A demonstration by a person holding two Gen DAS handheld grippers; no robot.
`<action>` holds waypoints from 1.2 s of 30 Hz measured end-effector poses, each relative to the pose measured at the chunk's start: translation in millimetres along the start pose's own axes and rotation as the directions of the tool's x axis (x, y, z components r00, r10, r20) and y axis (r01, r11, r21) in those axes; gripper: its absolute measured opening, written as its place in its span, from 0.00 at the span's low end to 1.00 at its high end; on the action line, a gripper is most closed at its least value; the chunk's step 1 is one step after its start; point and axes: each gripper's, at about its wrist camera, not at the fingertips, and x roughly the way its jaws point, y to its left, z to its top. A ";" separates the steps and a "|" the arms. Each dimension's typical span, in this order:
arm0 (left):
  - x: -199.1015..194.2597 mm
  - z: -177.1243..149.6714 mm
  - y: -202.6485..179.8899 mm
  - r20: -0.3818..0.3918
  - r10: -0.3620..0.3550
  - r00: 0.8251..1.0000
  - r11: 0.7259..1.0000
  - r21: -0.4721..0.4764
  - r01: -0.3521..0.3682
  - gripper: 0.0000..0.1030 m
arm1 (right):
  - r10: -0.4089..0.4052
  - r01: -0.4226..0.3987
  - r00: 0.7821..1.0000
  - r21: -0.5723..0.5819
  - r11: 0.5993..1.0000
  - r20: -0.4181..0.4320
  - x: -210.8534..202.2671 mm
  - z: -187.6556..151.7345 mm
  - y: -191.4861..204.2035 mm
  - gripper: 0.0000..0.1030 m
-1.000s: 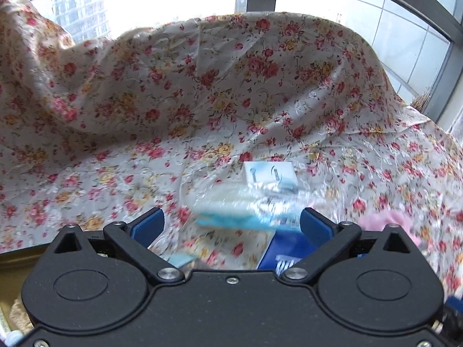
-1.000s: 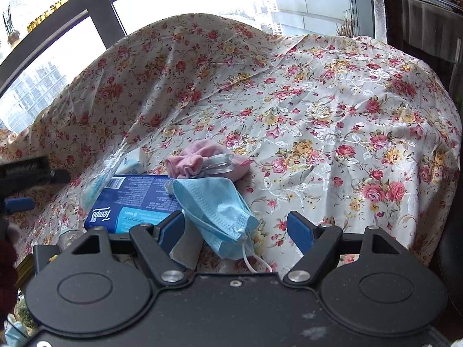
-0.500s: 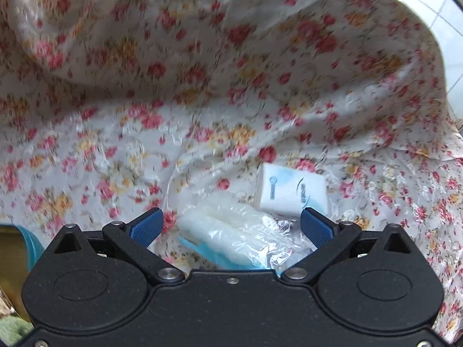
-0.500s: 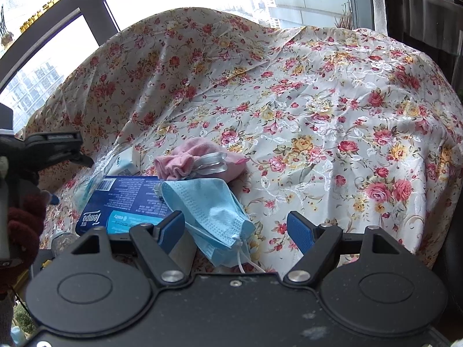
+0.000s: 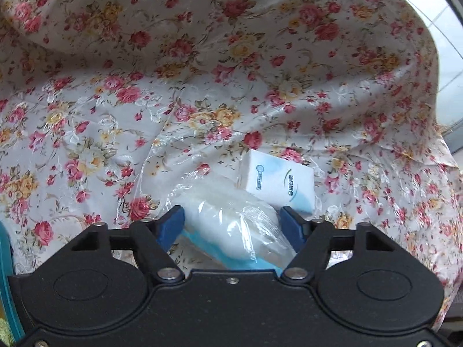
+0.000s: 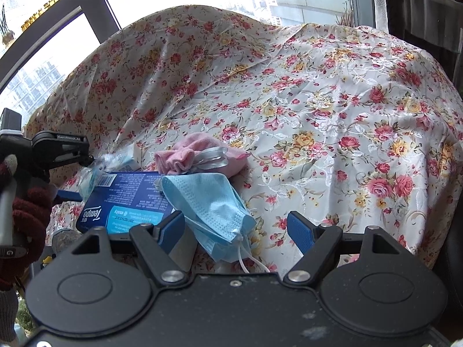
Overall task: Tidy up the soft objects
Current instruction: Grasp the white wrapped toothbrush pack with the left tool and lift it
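A clear plastic packet [image 5: 231, 222] with white and blue contents lies on the floral cloth [image 5: 202, 86], between the blue pads of my left gripper [image 5: 233, 221]. Its jaws are closing and the pads touch the packet's sides. A small white tissue pack [image 5: 277, 182] lies just behind it. In the right wrist view, my right gripper [image 6: 237, 228] stands open over a blue face mask [image 6: 205, 202] that partly lies on a dark blue tissue pack [image 6: 127, 202]. A pink cloth pouch [image 6: 196, 156] rests behind the mask. The left gripper [image 6: 86, 159] shows at far left.
A hand in a dark red glove [image 6: 29, 211] holds the left gripper's handle. A teal rim [image 5: 5, 274] shows at the left edge of the left wrist view. The cloth rises into a hump behind the objects. Dark furniture [image 6: 428, 14] stands at the right.
The left gripper dropped and tilted down over the clear packet, then its fingers drew in around it. The right gripper stayed where it was.
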 end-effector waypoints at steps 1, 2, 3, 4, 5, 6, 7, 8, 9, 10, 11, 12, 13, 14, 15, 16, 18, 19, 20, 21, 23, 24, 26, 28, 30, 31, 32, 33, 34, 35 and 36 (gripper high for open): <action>-2.9 -1.5 0.4 0.006 -0.009 1.000 1.000 0.007 0.009 0.62 | 0.000 0.000 1.000 -0.001 1.000 0.000 -0.5 -0.3 0.2 0.75; -5.2 -3.3 0.3 0.012 -0.013 1.000 1.000 0.016 0.013 0.62 | -0.001 0.001 1.000 -0.003 1.000 0.001 -1.0 -0.4 0.3 0.75; -7.8 -4.5 -0.1 0.019 -0.013 1.000 1.000 0.024 0.012 0.61 | -0.001 0.001 1.000 -0.004 1.000 0.001 -1.8 -0.7 0.3 0.75; -11.7 -6.3 -0.8 0.031 -0.013 0.999 0.999 0.035 0.012 0.61 | -0.002 0.002 1.000 -0.005 1.000 0.002 -2.5 -1.0 0.4 0.75; -16.7 -8.1 -1.8 0.045 -0.014 0.999 0.999 0.048 0.012 0.61 | -0.002 0.002 1.000 -0.007 1.000 0.002 -3.4 -1.2 0.4 0.75; -21.8 -9.1 -2.8 0.059 -0.014 0.998 0.998 0.062 0.010 0.61 | -0.002 0.002 1.000 -0.008 1.000 0.003 -4.2 -1.3 0.3 0.75; -28.1 -10.9 -3.9 0.076 -0.015 0.997 0.997 0.077 0.009 0.61 | -0.003 0.003 1.000 -0.009 1.000 0.005 -5.2 -1.6 0.3 0.75; -34.4 -12.0 -4.4 0.091 -0.019 0.996 0.996 0.091 0.011 0.61 | -0.005 0.005 1.000 -0.010 1.000 0.006 -6.4 -1.8 0.3 0.75; -41.2 -13.5 -5.0 0.107 -0.022 0.994 0.994 0.107 0.011 0.61 | -0.006 0.006 1.000 -0.011 1.000 0.008 -7.4 -1.8 0.2 0.75; -48.7 -15.6 -5.7 0.125 -0.024 0.992 0.992 0.125 0.009 0.61 | -0.007 0.007 1.000 -0.011 1.000 0.009 -8.0 -2.0 0.5 0.75; -56.4 -17.8 -5.8 0.142 -0.025 0.989 0.990 0.143 0.005 0.61 | -0.009 0.009 1.000 -0.012 1.000 0.010 -8.7 -2.1 0.5 0.75; -64.3 -20.7 -6.1 0.161 -0.026 0.987 0.987 0.163 0.000 0.61 | -0.010 0.011 1.000 -0.012 1.000 0.012 -9.5 -2.2 0.6 0.75; -72.1 -24.1 -6.4 0.180 -0.027 0.983 0.983 0.183 -0.007 0.61 | -0.012 0.012 1.000 -0.014 1.000 0.013 -10.2 -2.5 1.1 0.75; -79.7 -27.7 -6.6 0.199 -0.027 0.980 0.979 0.203 -0.014 0.61 | -0.014 0.015 1.000 -0.015 1.000 0.013 -10.9 -2.8 1.4 0.75; -87.2 -31.7 -6.2 0.213 -0.026 0.977 0.975 0.223 -0.022 0.61 | -0.017 0.017 1.000 -0.016 1.000 0.014 -11.6 -3.4 2.0 0.75; -94.3 -36.0 -6.1 0.229 -0.026 0.973 0.969 0.244 -0.032 0.61 | -0.019 0.019 1.000 -0.018 1.000 0.015 -12.2 -4.0 2.4 0.75; -110.5 -45.6 -4.1 0.266 -0.034 0.963 0.958 0.284 -0.044 0.61 | -0.023 0.023 1.000 -0.025 0.999 0.016 -14.2 -5.7 3.7 0.75; -118.8 -51.3 -3.2 0.282 -0.039 0.959 0.951 0.303 -0.051 0.61 | -0.023 0.024 1.000 -0.029 0.999 0.016 -15.4 -6.7 4.5 0.75; -126.7 -57.5 -2.0 0.297 -0.043 0.954 0.945 0.323 -0.058 0.61 | -0.025 0.026 1.000 -0.032 0.999 0.016 -16.3 -7.6 5.1 0.75; -133.0 -63.0 -1.5 0.310 -0.048 0.949 0.938 0.340 -0.064 0.61 | -0.027 0.028 1.000 -0.036 0.999 0.015 -17.3 -8.5 5.9 0.75; -145.5 -74.4 2.2 0.327 -0.060 0.943 0.928 0.366 -0.068 0.61 | -0.029 0.029 0.999 -0.043 0.999 0.014 -19.6 -10.5 7.3 0.75; -150.3 -80.3 4.4 0.332 -0.065 0.941 0.925 0.373 -0.068 0.61 | -0.029 0.030 0.999 -0.047 0.998 0.014 -20.7 -11.4 8.0 0.75; -159.3 -91.7 11.7 0.335 -0.073 0.940 0.921 0.383 -0.065 0.61 | -0.033 0.033 0.999 -0.056 0.998 0.014 -22.6 -13.5 9.8 0.75; -165.7 -102.8 18.4 0.332 -0.071 0.940 0.919 0.389 -0.068 0.61 | -0.035 0.036 0.999 -0.062 0.997 0.013 -24.3 -15.4 11.1 0.75; -169.7 -113.4 23.7 0.337 -0.059 0.940 0.914 0.397 -0.085 0.61 | -0.037 0.038 0.999 -0.067 0.997 0.012 -25.8 -17.1 12.3 0.75; -171.2 -119.1 26.0 0.341 -0.051 0.939 0.911 0.400 -0.096 0.61 | -0.039 0.039 0.999 -0.070 0.997 0.012 -26.7 -18.1 12.6 0.75; -173.8 -124.0 28.8 0.346 -0.044 0.937 0.910 0.402 -0.106 0.61 | -0.040 0.041 0.999 -0.074 0.996 0.012 -27.7 -19.2 13.4 0.75; -176.7 -129.2 31.6 0.349 -0.039 0.936 0.908 0.403 -0.112 0.61 | -0.042 0.042 0.999 -0.078 0.996 0.011 -28.4 -20.2 13.7 0.75; -179.0 -133.7 34.3 0.351 -0.036 0.936 0.908 0.403 -0.117 0.61 | -0.044 0.045 0.999 -0.081 0.996 0.011 -29.0 -21.0 14.3 0.75; -180.9 -137.5 36.7 0.354 -0.031 0.935 0.908 0.401 -0.122 0.61 | -0.047 0.047 0.999 -0.082 0.996 0.009 -29.5 -22.2 14.6 0.75; -183.1 -142.3 39.0 0.358 -0.026 0.933 0.908 0.400 -0.128 0.61 | -0.049 0.049 0.999 -0.083 0.995 0.008 -29.8 -23.3 14.8 0.75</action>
